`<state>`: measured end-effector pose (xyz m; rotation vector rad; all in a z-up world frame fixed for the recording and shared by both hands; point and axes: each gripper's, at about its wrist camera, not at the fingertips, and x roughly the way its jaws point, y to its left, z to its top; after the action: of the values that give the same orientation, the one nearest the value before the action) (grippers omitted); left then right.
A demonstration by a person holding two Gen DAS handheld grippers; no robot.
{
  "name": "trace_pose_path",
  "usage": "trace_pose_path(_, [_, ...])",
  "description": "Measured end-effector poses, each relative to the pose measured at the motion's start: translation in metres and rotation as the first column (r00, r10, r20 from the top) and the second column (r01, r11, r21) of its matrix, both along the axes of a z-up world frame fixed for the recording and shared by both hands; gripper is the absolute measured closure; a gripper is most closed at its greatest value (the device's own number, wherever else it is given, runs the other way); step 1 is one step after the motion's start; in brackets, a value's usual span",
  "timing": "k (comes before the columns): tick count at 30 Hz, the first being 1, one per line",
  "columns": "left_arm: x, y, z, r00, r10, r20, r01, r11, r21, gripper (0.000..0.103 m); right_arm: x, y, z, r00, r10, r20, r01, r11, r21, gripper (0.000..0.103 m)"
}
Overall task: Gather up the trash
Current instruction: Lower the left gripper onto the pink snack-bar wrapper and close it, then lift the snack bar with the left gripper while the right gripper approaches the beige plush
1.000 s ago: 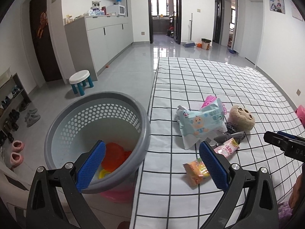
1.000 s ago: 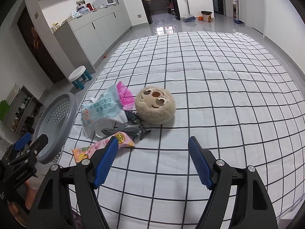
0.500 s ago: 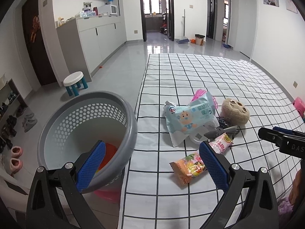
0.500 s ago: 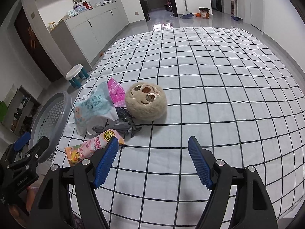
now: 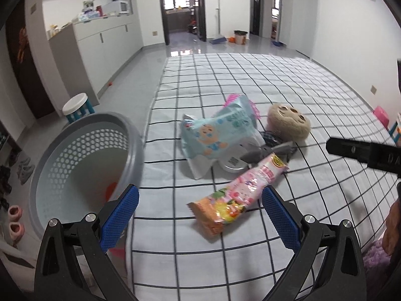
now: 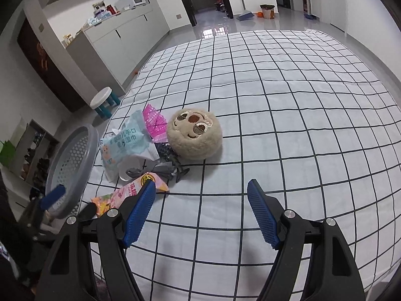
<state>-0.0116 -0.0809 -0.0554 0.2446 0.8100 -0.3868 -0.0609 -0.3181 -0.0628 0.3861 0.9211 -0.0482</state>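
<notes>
A pink and orange snack wrapper (image 5: 238, 190) lies on the checked bed sheet (image 5: 250, 87), just ahead of my open, empty left gripper (image 5: 199, 209). Behind it lie a light blue wet-wipes pack (image 5: 218, 130), a pink wrapper (image 5: 231, 99) and a grey wrapper (image 5: 265, 151). A grey perforated basket (image 5: 82, 160) stands at the bed's left edge with orange trash inside. My right gripper (image 6: 200, 209) is open and empty over the sheet, right of the snack wrapper (image 6: 130, 192) and near the wipes pack (image 6: 125, 143).
A round beige plush toy (image 6: 194, 134) lies beside the trash pile; it also shows in the left wrist view (image 5: 288, 121). A small white and blue stool (image 5: 77, 106) stands on the floor beyond the basket (image 6: 72, 160). Grey cabinets (image 5: 100, 47) line the left wall.
My left gripper has moved right and forward, away from the basket and toward the snack wrapper. My right gripper has shifted slightly closer to the trash pile. Both stay open.
</notes>
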Motion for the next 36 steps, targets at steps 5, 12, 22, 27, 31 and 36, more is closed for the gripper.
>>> trace_pose_path(5, [0.002, -0.012, -0.010, 0.999, -0.040, -0.028, 0.040, 0.999, 0.014, 0.006, -0.003, -0.004, 0.003, 1.000, -0.001, 0.011, 0.001, 1.000, 0.030, 0.031])
trace_pose_path(12, [0.009, -0.028, -0.024, 0.995, -0.072, -0.073, 0.074, 0.997, 0.028, 0.006, -0.005, -0.008, 0.004, 1.000, 0.000, 0.021, -0.001, 0.998, 0.064, 0.031])
trace_pose_path(22, [0.015, -0.045, -0.034, 0.991, -0.091, -0.093, 0.095, 0.995, 0.037, 0.008, -0.007, -0.009, 0.006, 1.000, -0.002, 0.027, 0.000, 0.997, 0.072, 0.031])
trace_pose_path(27, [0.009, -0.054, -0.037, 0.986, -0.135, -0.099, 0.140, 0.989, 0.043, 0.038, -0.007, -0.012, 0.006, 1.000, -0.007, 0.027, 0.005, 0.997, 0.076, 0.031])
trace_pose_path(31, [0.006, -0.056, -0.038, 0.979, -0.167, -0.119, 0.172, 0.985, 0.030, 0.060, -0.009, -0.013, 0.006, 0.999, -0.013, 0.031, 0.010, 0.997, 0.080, 0.031])
trace_pose_path(36, [-0.003, -0.049, -0.029, 0.978, -0.189, -0.092, 0.192, 0.981, 0.024, 0.081, -0.009, -0.014, 0.006, 0.999, -0.015, 0.032, 0.013, 0.997, 0.080, 0.031])
